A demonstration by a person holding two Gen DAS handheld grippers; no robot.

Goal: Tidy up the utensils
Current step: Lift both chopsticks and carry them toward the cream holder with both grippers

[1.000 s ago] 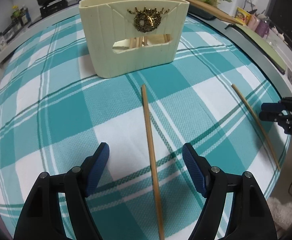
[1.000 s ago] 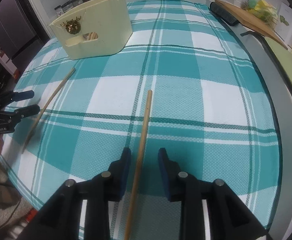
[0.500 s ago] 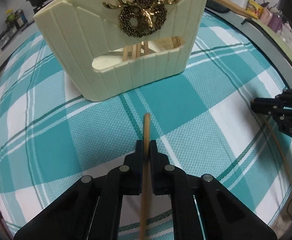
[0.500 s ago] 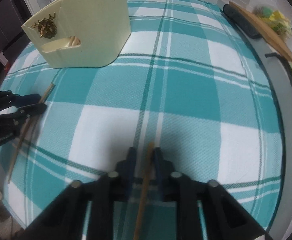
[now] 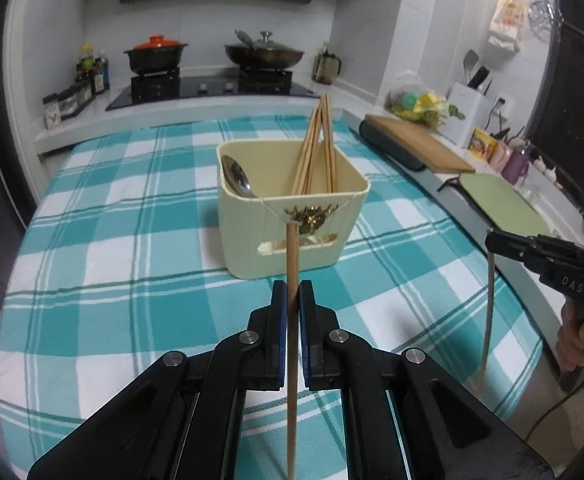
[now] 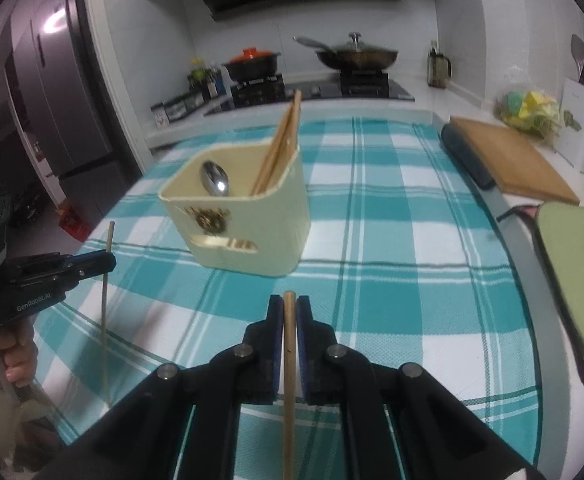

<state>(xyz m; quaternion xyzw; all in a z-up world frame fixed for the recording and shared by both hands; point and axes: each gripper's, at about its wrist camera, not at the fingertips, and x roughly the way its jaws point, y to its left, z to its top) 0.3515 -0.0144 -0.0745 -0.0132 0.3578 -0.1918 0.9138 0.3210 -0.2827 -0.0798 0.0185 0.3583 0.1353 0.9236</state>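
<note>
We hold one chopstick apiece: left gripper clamped tight on a wooden chopstick, right gripper pinched on a second chopstick, both sticks raised off the teal checked cloth. Cream utensil holder sits just ahead of the left jaws, ahead & slightly left of the right's, w/ a spoon & other chopsticks inside. Step, as we read it: carry to holder. Next we'd need tips tilted down over the rim, then release
</note>
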